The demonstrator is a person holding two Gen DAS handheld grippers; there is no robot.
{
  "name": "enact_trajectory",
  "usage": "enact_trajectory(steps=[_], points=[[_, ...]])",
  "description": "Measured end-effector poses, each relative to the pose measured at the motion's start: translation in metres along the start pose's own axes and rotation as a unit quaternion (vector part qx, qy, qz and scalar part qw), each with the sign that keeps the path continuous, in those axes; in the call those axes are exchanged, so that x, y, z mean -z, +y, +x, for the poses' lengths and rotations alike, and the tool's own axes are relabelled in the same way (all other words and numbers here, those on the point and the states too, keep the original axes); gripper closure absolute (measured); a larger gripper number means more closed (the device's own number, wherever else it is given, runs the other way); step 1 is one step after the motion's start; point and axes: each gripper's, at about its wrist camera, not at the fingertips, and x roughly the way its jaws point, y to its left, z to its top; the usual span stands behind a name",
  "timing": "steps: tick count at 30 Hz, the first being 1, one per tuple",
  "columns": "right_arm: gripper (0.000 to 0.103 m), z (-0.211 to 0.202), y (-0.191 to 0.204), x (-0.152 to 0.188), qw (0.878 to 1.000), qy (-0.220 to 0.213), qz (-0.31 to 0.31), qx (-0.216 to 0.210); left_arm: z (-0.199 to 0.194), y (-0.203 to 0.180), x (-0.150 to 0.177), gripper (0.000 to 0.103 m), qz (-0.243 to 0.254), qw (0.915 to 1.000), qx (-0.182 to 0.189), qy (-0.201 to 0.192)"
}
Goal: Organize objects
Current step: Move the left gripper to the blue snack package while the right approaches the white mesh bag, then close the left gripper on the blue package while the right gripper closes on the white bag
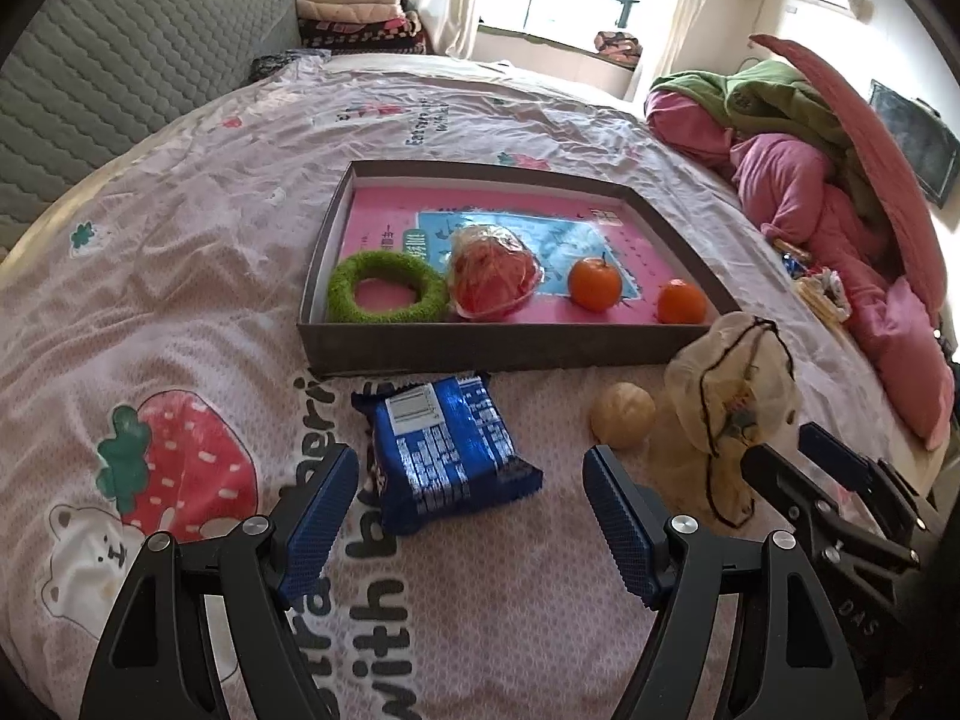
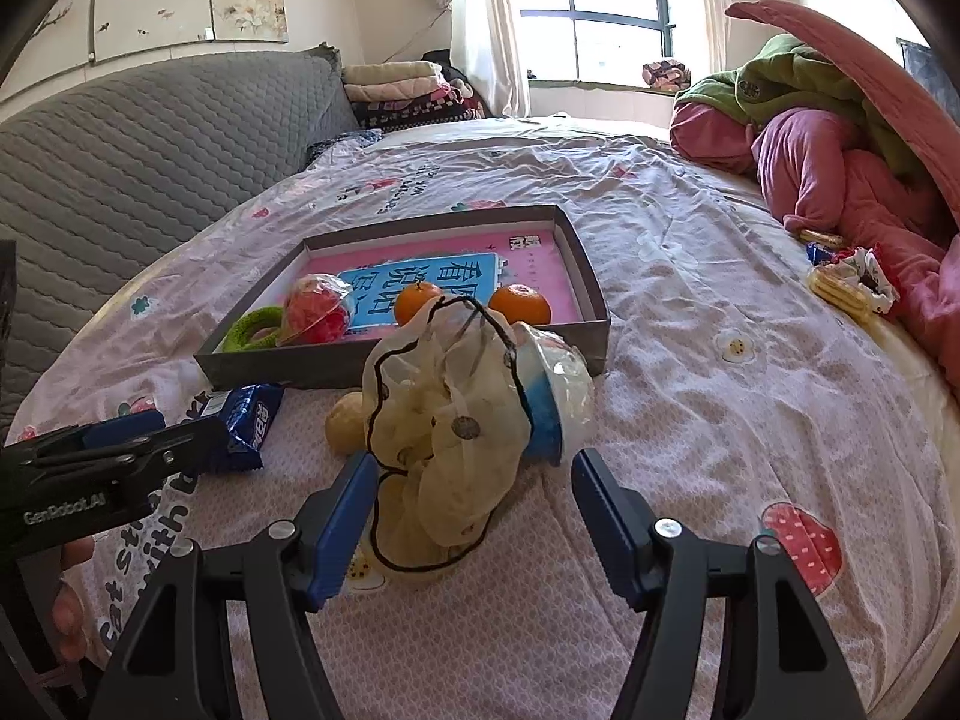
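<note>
Bedsheet (image 1: 540, 630) holds crinkled blue snack packet (image 1: 447, 450); both grippers' fingers (image 1: 324, 510) apart, empty.

a shallow grey tray (image 1: 336, 216) holds a green ring (image 1: 387, 295), wrapped red snack (image 1: 493, 276) and two oranges (image 1: 594, 283); a blue packet (image 1: 447, 450) (flat) lies just outside.

You see: two oranges (image 1: 594, 283) (image 1: 681, 302), one green ring (image 1: 387, 287), one blue snack packet (image 1: 447, 450), one tray (image 1: 480, 351), two grippers (image 1: 471, 507) (image 2: 474, 519).
</note>
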Motion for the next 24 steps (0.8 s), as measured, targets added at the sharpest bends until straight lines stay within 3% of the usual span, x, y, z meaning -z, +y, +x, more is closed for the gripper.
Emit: enact_trajectory(steps=[3, 20, 24], points=[[0.039, 0.003, 0.001, 0.0, 1.0, 0.0, 0.003, 0.001, 0.007, 0.0, -0.003, 0.025, 0.001, 0.9999, -0.011, 0.003], [0.085, 0.02, 0.01, 0.002, 1.0, 0.001, -0.015, -0.018, 0.034, 0.009, -0.011, 0.025, -0.021, 0.9991, -0.034, 0.017], [0.089, 0.016, 0.014, 0.003, 0.999, -0.007, -0.025, -0.029, 0.04, 0.01, -0.012, 0.025, -0.021, 0.9983, -0.049, 0.023]])
